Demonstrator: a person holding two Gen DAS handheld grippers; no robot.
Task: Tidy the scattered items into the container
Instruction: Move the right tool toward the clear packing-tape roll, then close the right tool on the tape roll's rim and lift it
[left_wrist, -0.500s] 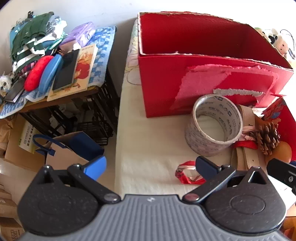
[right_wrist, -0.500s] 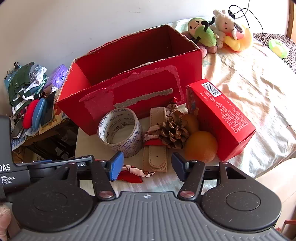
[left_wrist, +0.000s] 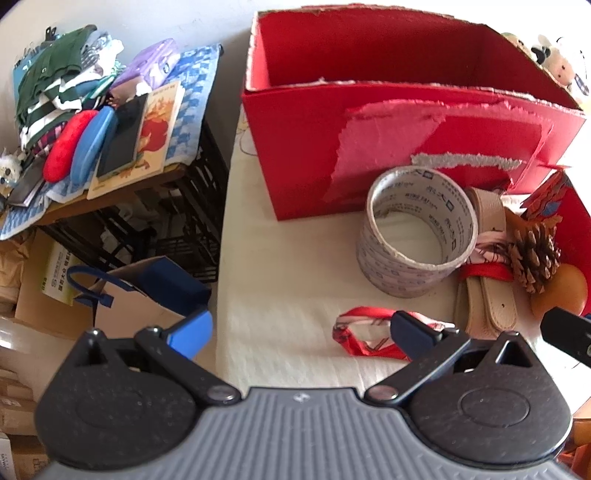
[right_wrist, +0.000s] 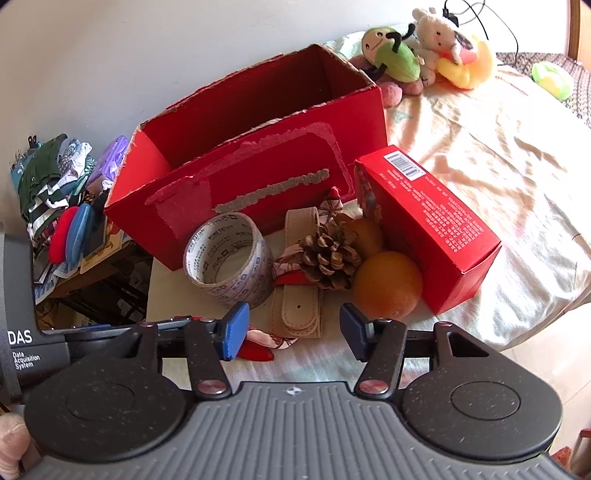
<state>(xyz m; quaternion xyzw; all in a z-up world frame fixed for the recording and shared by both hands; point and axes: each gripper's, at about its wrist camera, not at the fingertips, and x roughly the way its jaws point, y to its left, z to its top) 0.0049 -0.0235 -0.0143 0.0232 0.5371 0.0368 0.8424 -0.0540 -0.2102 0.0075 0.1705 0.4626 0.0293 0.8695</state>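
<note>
An open red cardboard box (left_wrist: 303, 155) (right_wrist: 243, 184) stands at the back of the bed. In front of it lie a tape roll (left_wrist: 417, 229) (right_wrist: 229, 258), a beige strap (right_wrist: 299, 306) (left_wrist: 487, 302), a pine cone (right_wrist: 328, 251) (left_wrist: 535, 251), an orange (right_wrist: 388, 284) (left_wrist: 565, 291), a small red carton (right_wrist: 436, 221) and a red patterned ribbon (left_wrist: 362, 332) (right_wrist: 266, 343). My left gripper (left_wrist: 299, 328) is open and empty, its right finger over the ribbon. My right gripper (right_wrist: 291, 328) is open and empty, just short of the strap.
Plush toys (right_wrist: 417, 55) lie behind the box on the cream bedsheet (right_wrist: 498, 140). Left of the bed, a black crate shelf (left_wrist: 173, 206) holds clothes, books and cases. A paper bag with blue handles (left_wrist: 129, 295) stands on the floor below it.
The right gripper's fingers have spread wider apart and it has moved slightly closer to the strap and orange. The left gripper has barely moved.
</note>
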